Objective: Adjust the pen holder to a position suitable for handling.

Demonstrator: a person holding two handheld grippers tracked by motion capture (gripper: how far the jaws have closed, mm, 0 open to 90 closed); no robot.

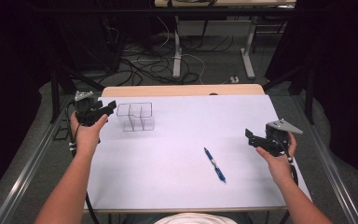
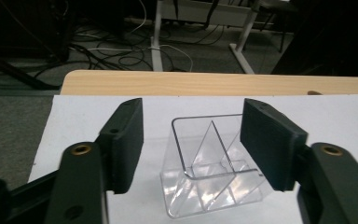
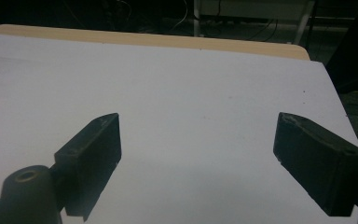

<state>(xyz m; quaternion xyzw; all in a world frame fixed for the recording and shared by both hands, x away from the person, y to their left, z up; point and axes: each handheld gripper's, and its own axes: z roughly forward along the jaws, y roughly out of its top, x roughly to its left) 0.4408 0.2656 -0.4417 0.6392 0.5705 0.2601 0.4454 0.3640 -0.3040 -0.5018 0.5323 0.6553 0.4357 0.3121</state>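
White paper covered the table (image 1: 168, 186), cables strewn on the floor beyond. Both forearms reached in from the near edge. Raised at the left edge, the left gripper (image 1: 108, 108) pointed at the clear divided organizer (image 1: 136, 116) just beside it, jaws apart, touching nothing. The right gripper (image 1: 249, 136) hung released, right of the blue pen (image 1: 215, 164).

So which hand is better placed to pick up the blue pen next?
Probably the right. The right gripper hangs open and empty on the side where the blue pen lies, while the left gripper is beside the clear organizer, farther from the pen.
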